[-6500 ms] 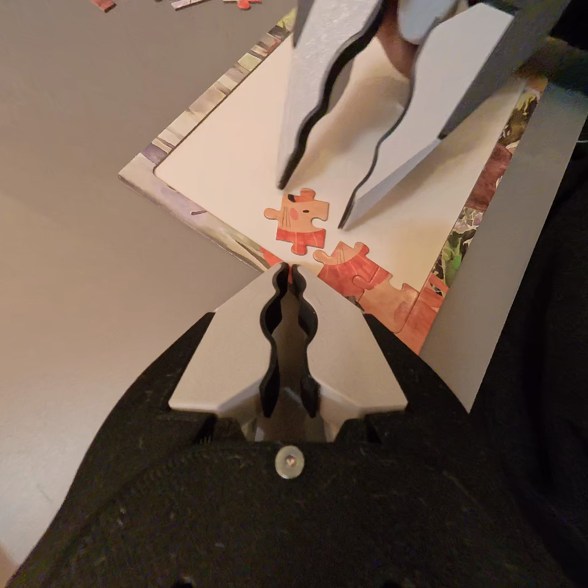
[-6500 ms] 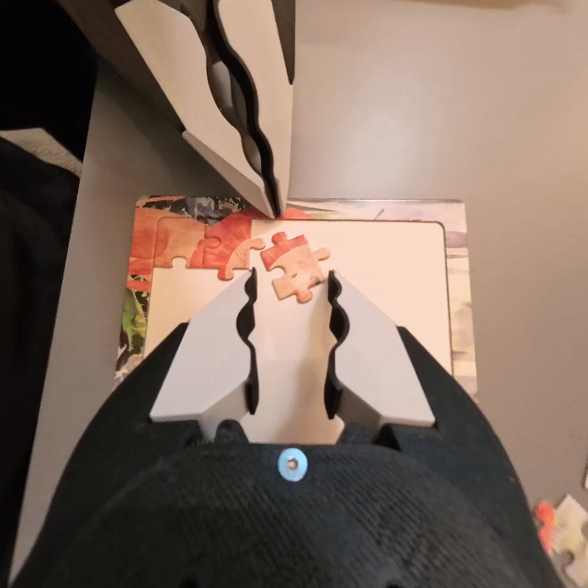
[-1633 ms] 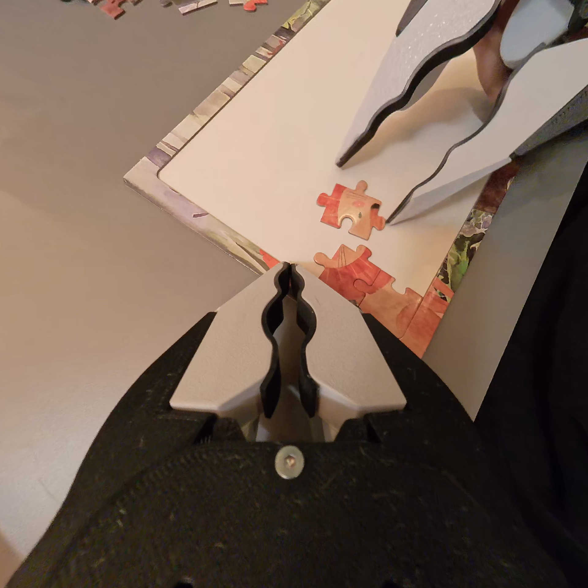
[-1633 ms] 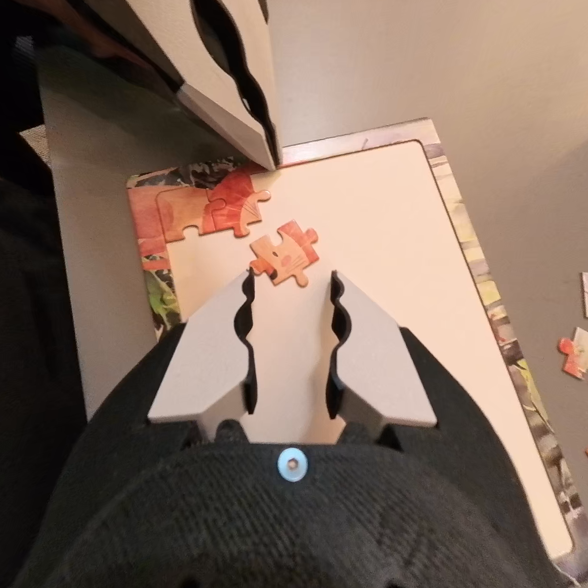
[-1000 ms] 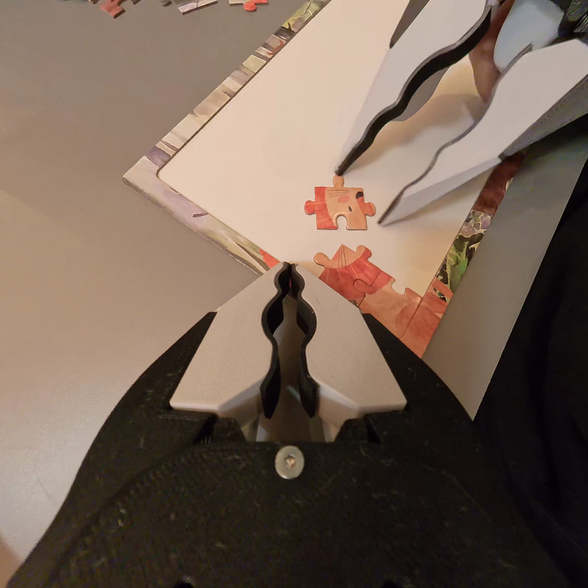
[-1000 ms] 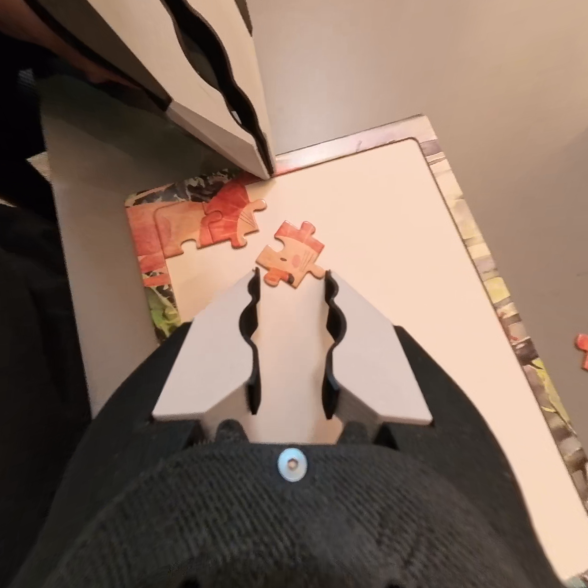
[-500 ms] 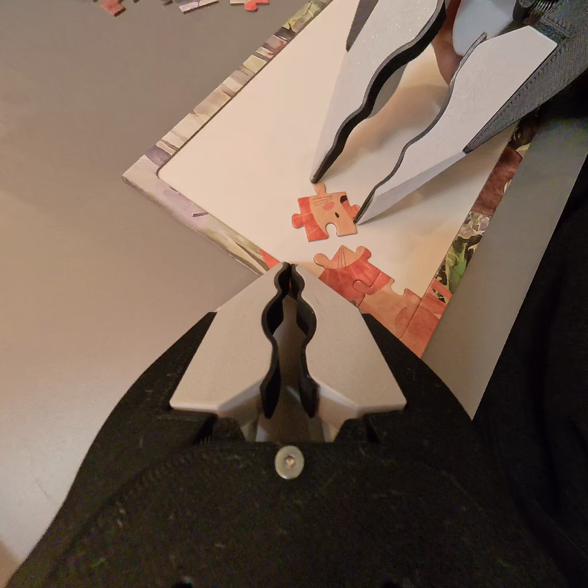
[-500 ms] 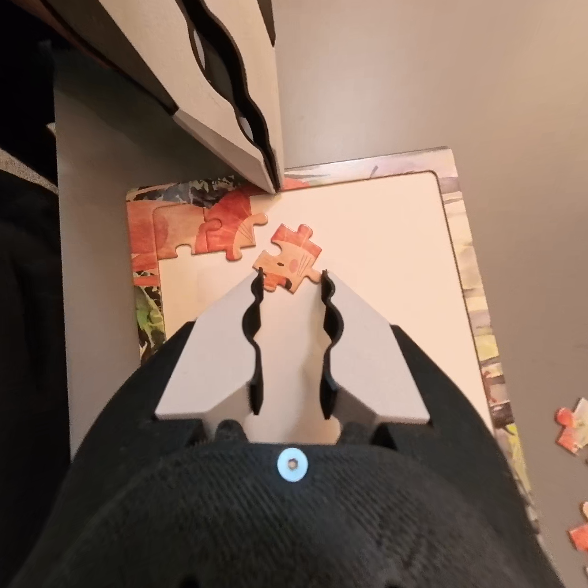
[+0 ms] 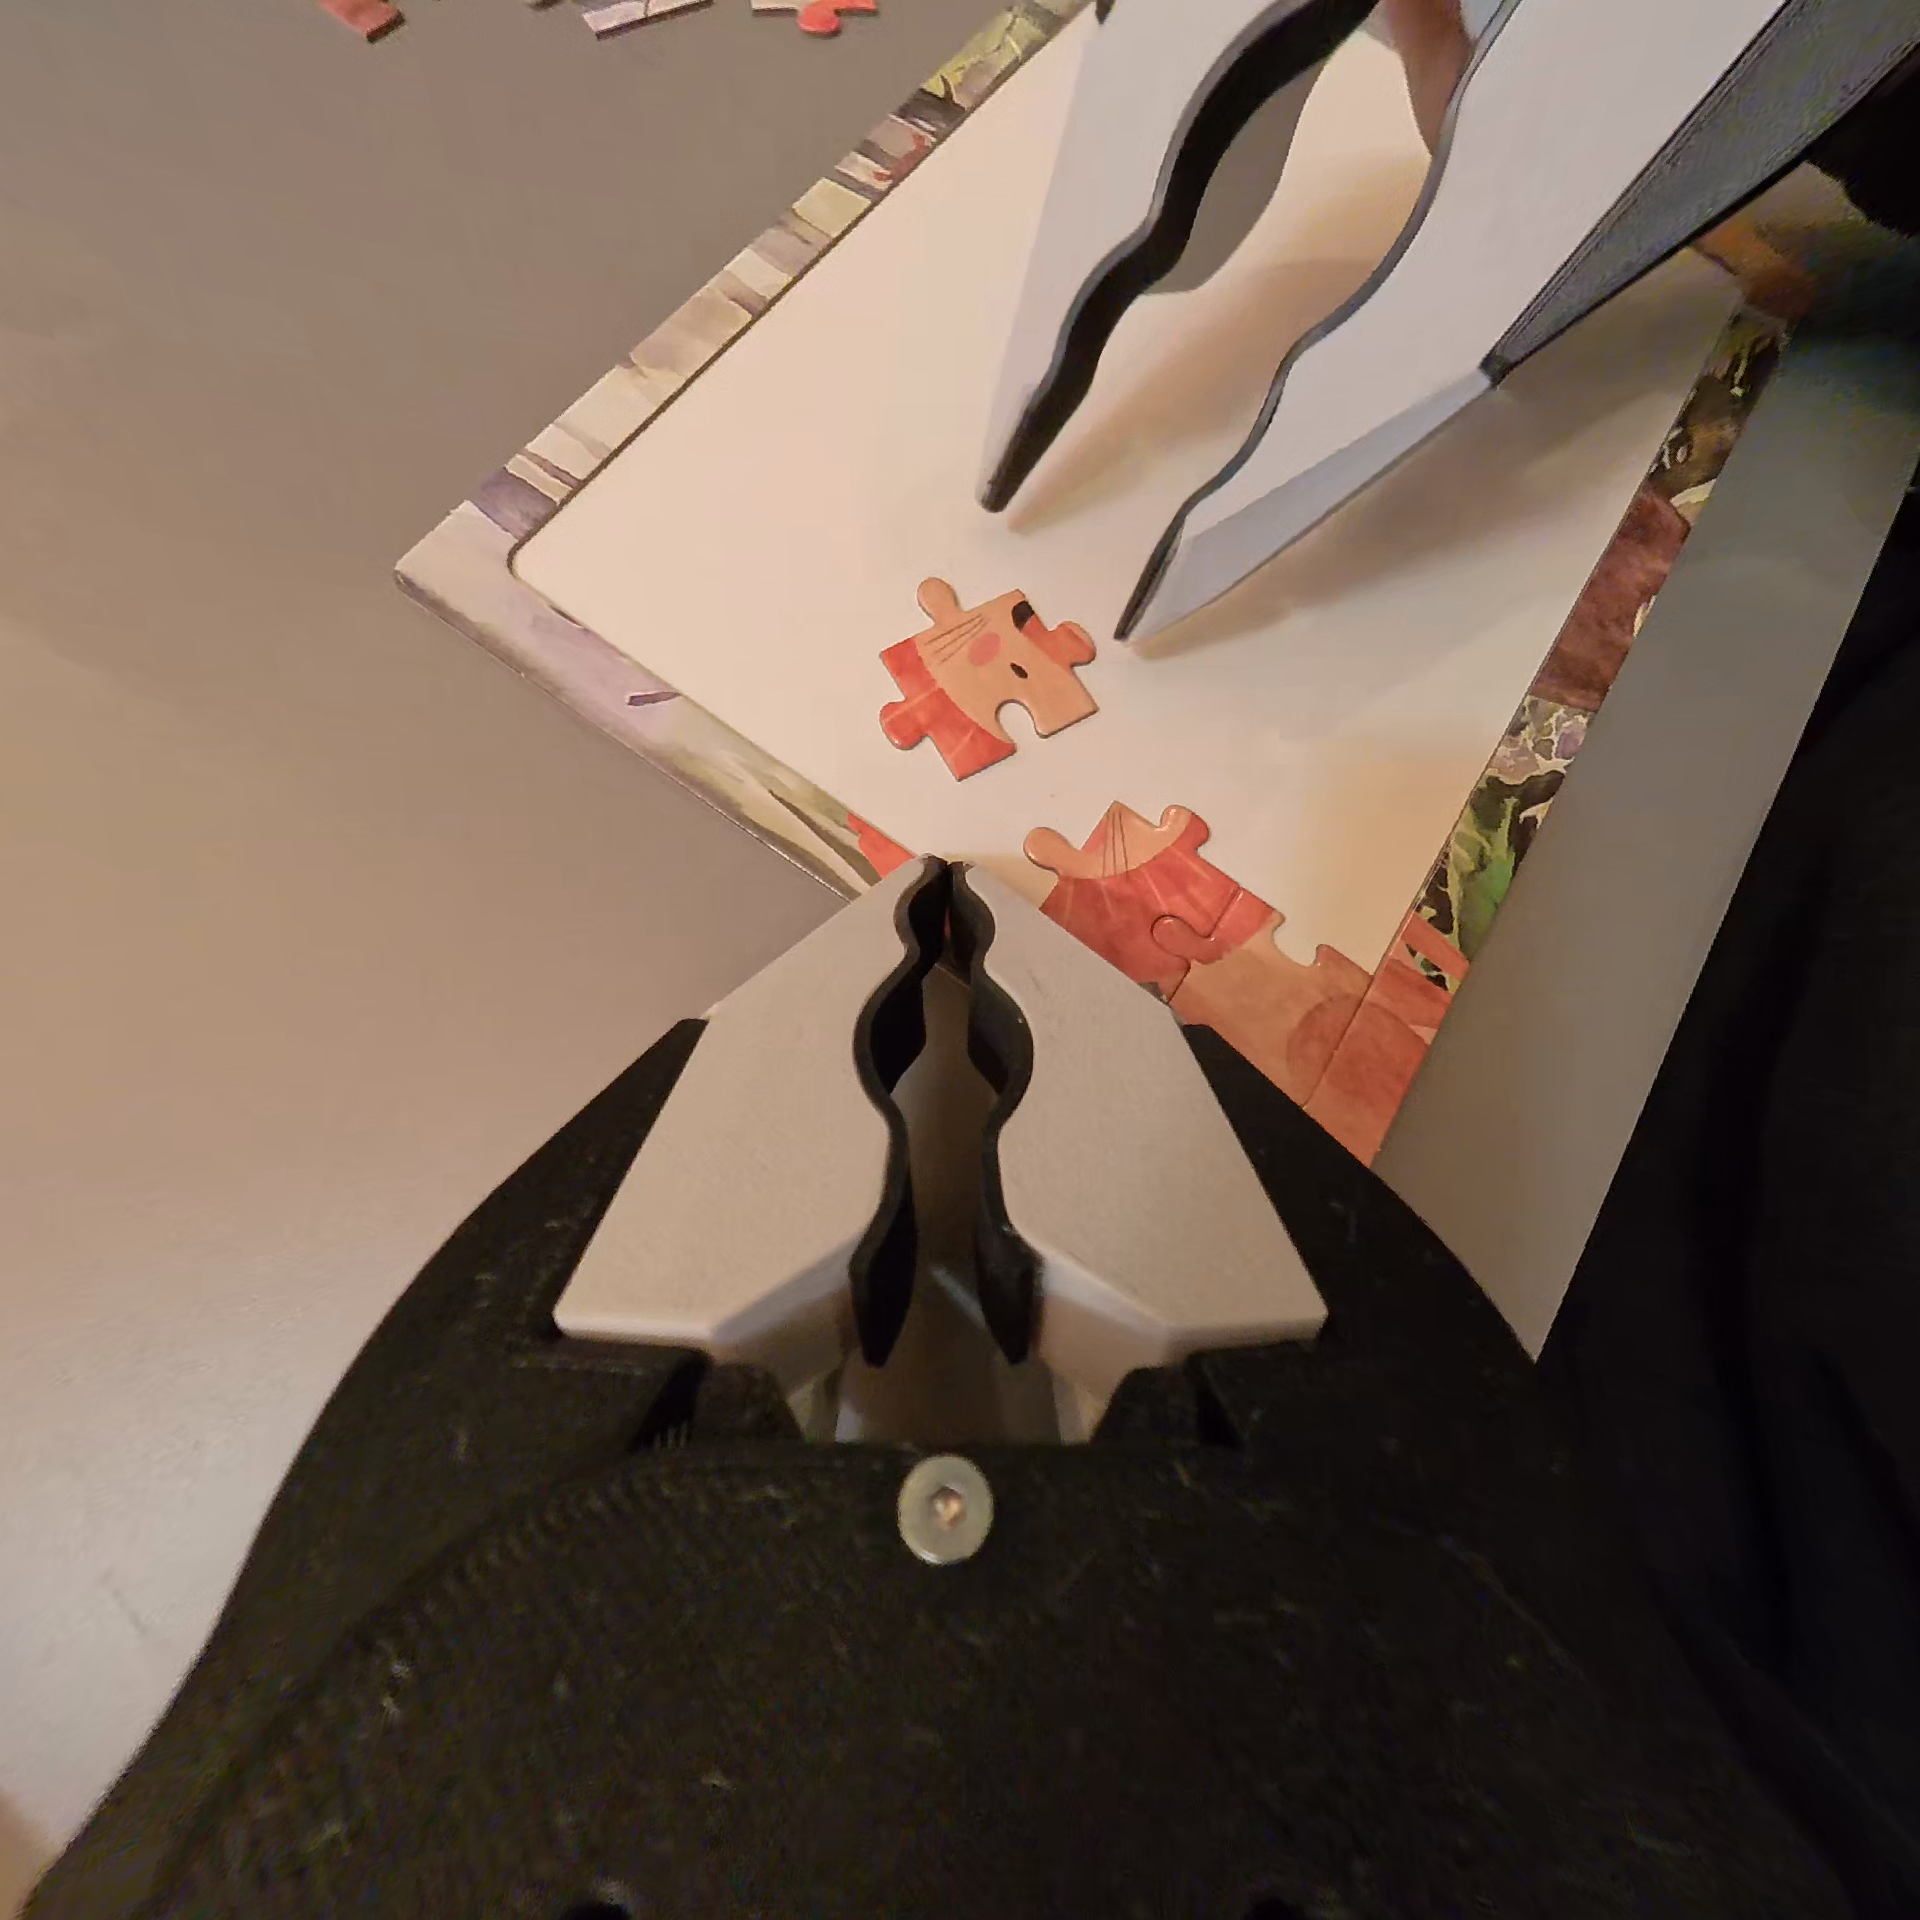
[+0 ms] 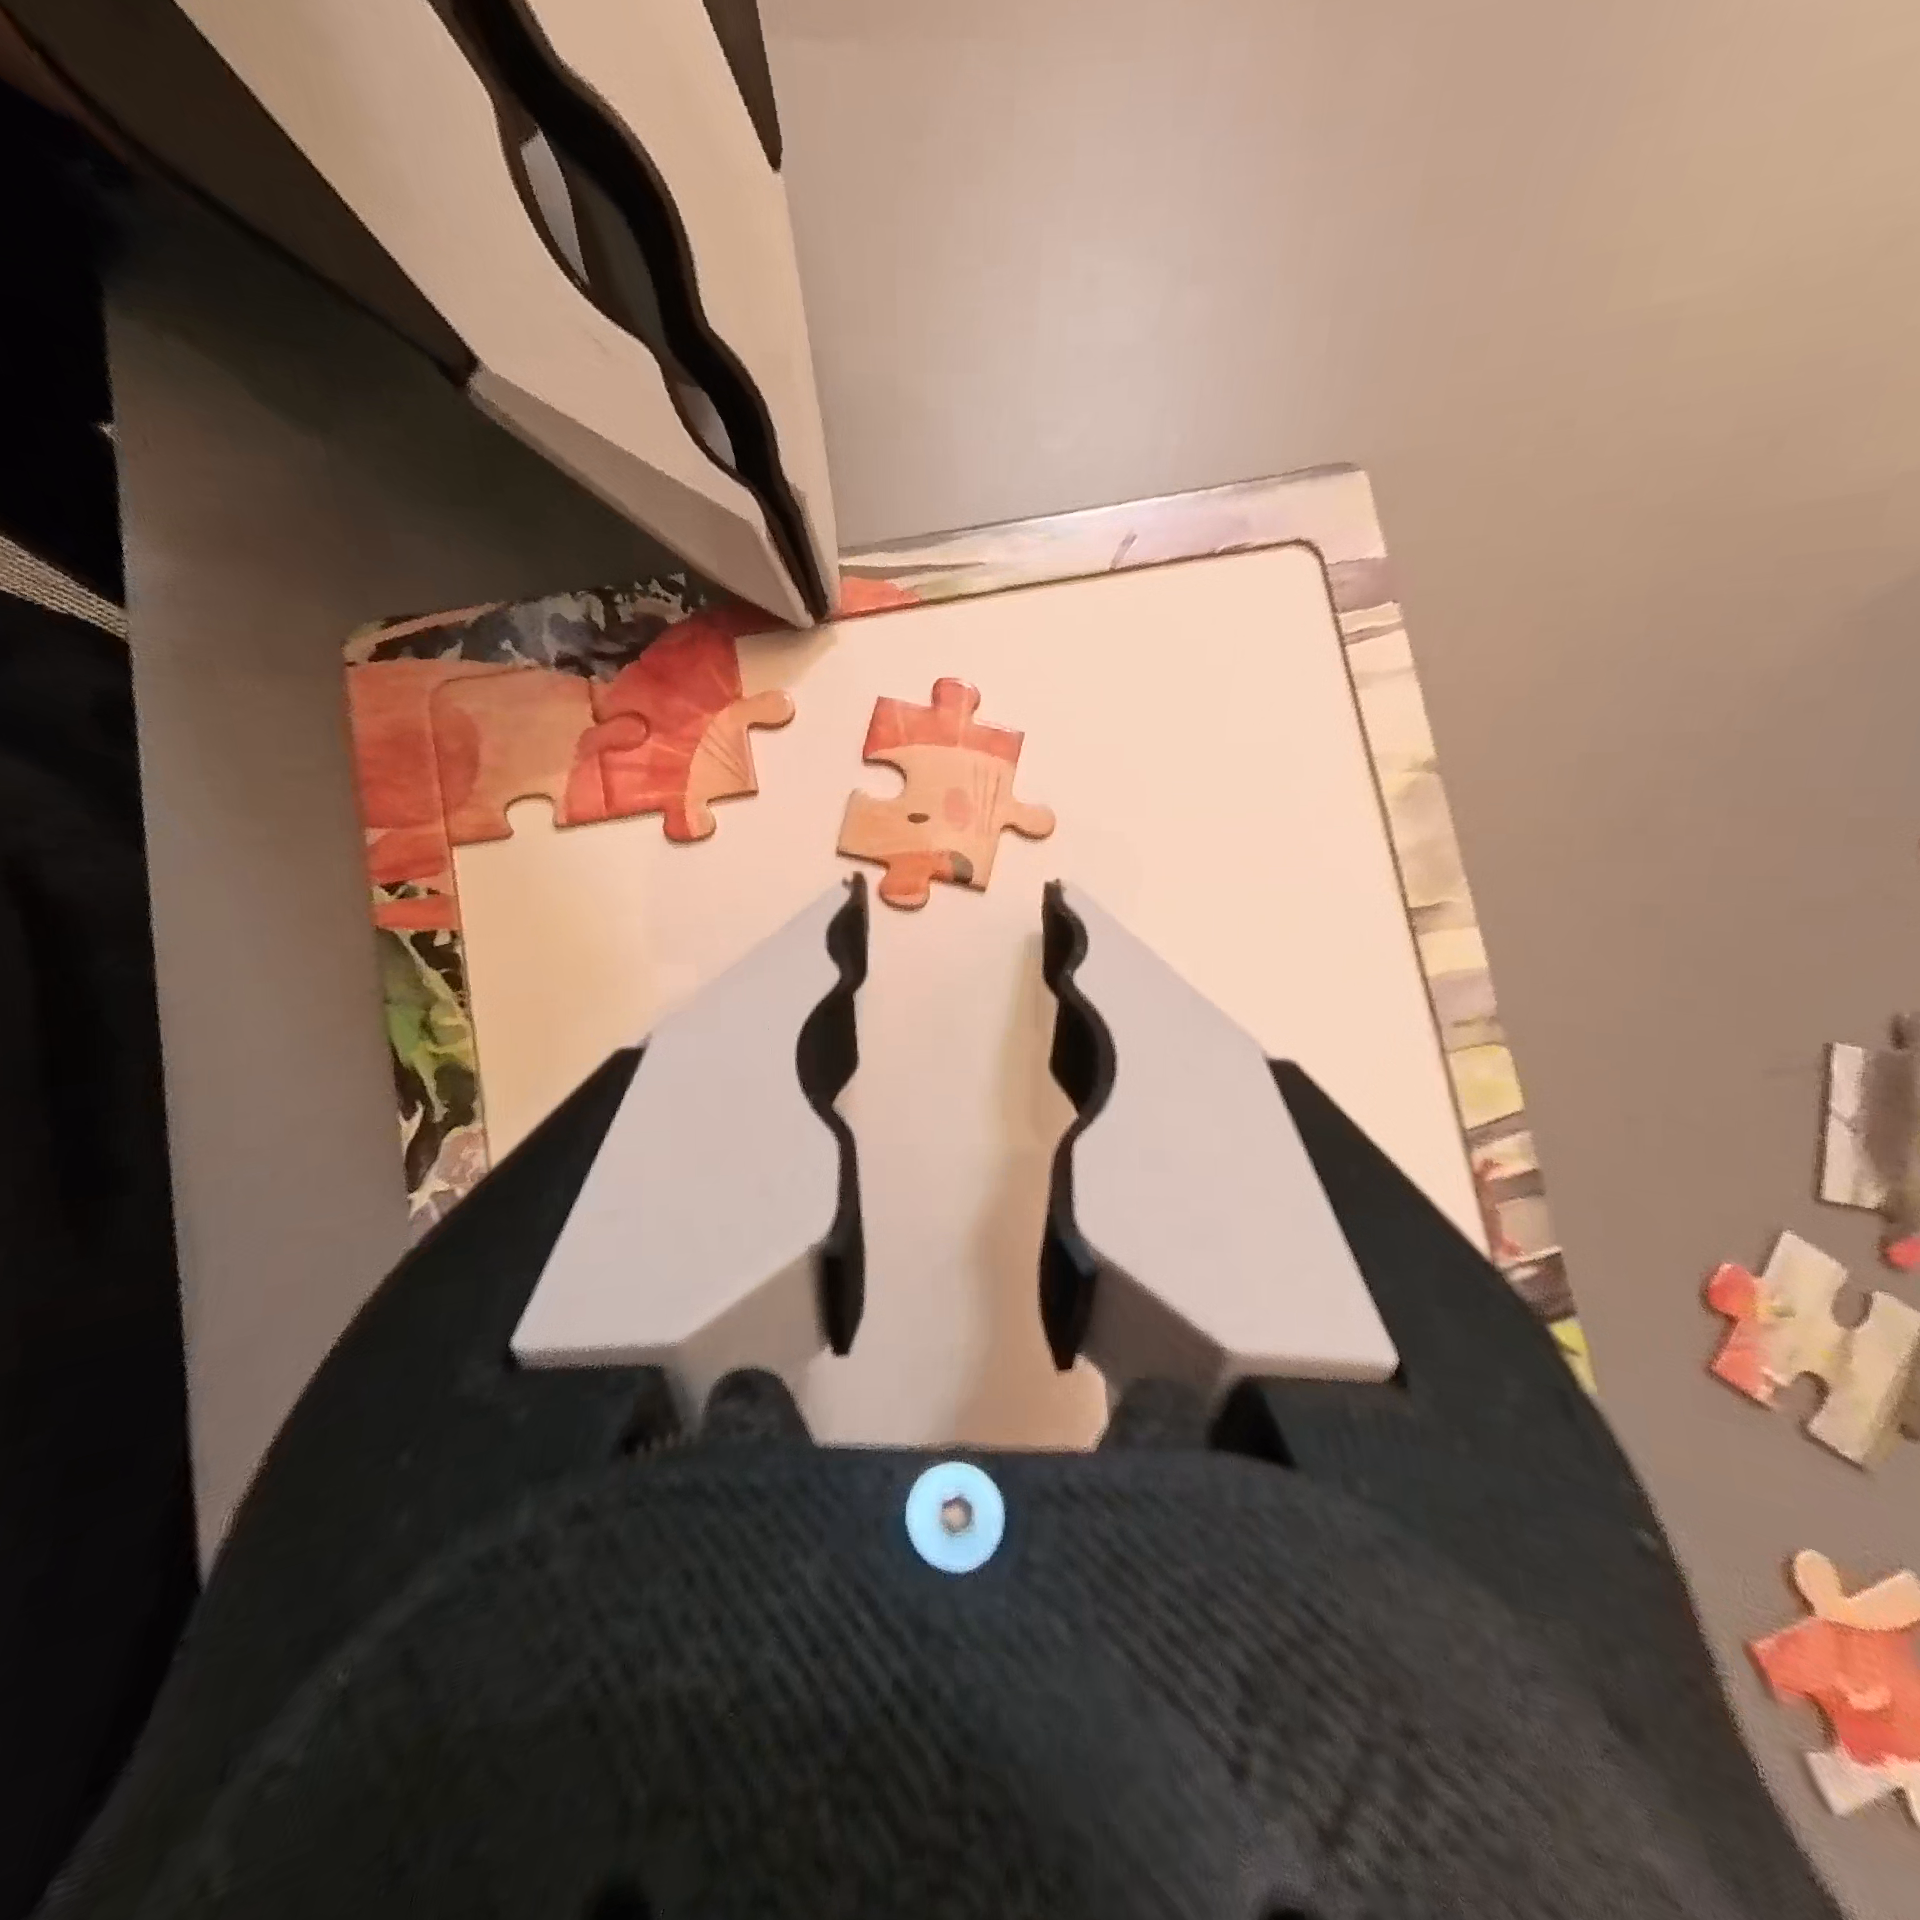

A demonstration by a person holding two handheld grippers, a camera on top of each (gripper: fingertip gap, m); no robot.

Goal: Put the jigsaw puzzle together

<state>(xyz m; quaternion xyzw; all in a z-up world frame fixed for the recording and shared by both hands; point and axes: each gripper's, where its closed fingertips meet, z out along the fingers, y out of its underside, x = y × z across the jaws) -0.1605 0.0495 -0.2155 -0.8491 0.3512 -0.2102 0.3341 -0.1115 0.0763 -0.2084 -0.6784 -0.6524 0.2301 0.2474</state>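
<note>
The right claw (image 10: 951, 888) is released, its two tips spread apart with nothing between them, hovering low over the bare cream floor of the puzzle tray (image 10: 1143, 665). Just past its tips, toward 12 o'clock in the right wrist view, lies a loose orange piece (image 10: 940, 795) with whiskers and a pink cheek, flat on the tray floor and touching neither tip. At 9 o'clock from that piece, apart from it, two joined orange pieces (image 10: 613, 758) sit seated in the tray's corner against the painted border. The left claw (image 10: 816, 608) is clenched, tips pressed together, and comes down on the tray's edge at 11 o'clock from the loose piece.

In the left wrist view the left claw (image 9: 948, 871) shows the same clenched tips over the border, with the joined pieces (image 9: 1174, 914) at 3 o'clock just beside them. The loose piece (image 9: 987, 675) lies at 12 o'clock from those tips, and the right claw (image 9: 1060, 571) stands beyond it at 1 o'clock, one tip close beside the piece's knob.

The tray rests on a grey desk (image 10: 1455, 260). Spare pieces (image 10: 1808, 1340) lie scattered on the desk at 3 o'clock of the right claw, off the tray, and a few more (image 9: 623, 10) show at the far edge in the left wrist view.
</note>
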